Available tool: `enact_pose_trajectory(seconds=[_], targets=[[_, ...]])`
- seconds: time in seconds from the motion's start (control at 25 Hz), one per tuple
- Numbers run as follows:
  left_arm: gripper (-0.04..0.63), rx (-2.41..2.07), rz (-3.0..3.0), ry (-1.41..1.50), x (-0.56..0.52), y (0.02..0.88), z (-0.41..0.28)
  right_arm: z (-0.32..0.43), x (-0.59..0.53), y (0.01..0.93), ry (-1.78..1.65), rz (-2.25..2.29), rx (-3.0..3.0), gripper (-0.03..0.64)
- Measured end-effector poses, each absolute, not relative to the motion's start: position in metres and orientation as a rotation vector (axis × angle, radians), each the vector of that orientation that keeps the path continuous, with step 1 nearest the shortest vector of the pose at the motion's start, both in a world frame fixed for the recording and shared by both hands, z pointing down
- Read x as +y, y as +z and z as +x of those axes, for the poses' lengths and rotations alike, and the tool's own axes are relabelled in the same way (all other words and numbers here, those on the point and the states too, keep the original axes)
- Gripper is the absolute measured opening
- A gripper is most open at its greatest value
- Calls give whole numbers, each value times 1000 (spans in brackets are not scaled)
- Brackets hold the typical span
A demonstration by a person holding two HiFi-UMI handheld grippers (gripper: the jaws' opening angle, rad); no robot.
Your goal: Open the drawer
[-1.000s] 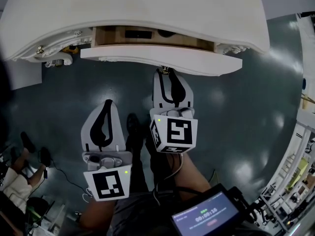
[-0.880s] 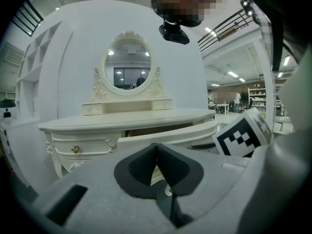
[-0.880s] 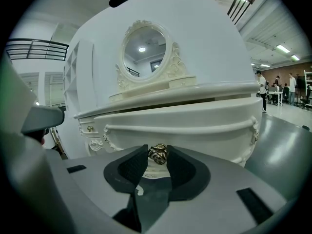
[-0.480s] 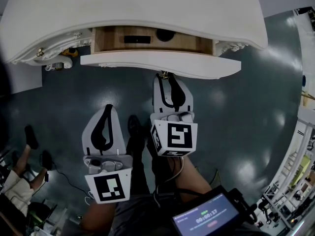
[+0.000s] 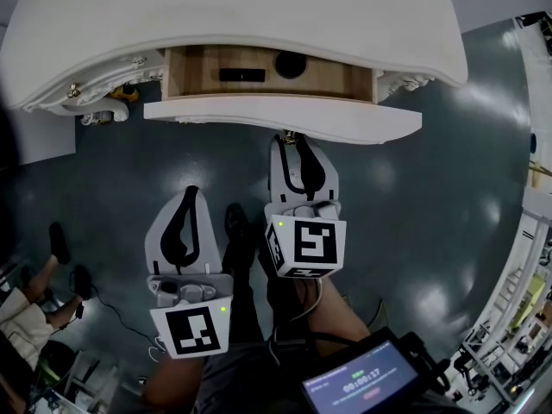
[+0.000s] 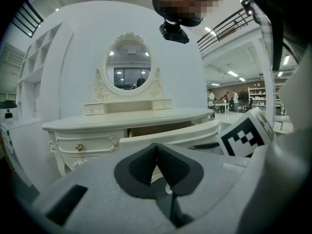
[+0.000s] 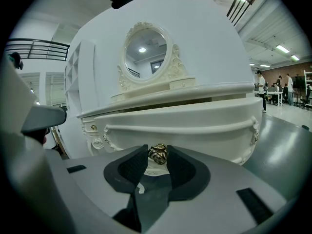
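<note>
Now the jaws of your right gripper (image 5: 291,142) pinch the little gold knob (image 7: 157,153) at 12 o'clock; pull the white wooden drawer (image 5: 259,113) toward 6 o'clock.

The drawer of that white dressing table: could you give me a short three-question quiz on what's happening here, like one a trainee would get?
1. True or false: the drawer stands partly open.
2. Pick one. What do the right gripper's jaws press on? A: the brass knob. B: the drawer's top edge. C: nothing.
3. Fill in the blank: the left gripper is held back from the table, its jaws ____ with nothing between them.

Key: 1 true; 2 A; 3 together.
</note>
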State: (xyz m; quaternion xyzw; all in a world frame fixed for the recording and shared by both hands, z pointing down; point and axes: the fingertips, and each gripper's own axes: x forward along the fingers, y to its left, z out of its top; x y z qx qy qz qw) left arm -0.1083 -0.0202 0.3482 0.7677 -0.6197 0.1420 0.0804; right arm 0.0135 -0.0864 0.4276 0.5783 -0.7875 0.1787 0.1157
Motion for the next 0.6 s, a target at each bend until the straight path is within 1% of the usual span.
enact_pose_trajectory(seconds=[0.6], targets=[[15, -1868, 2286, 431, -11, 346, -108, 14, -76, 427, 535, 1689, -2311, 123]])
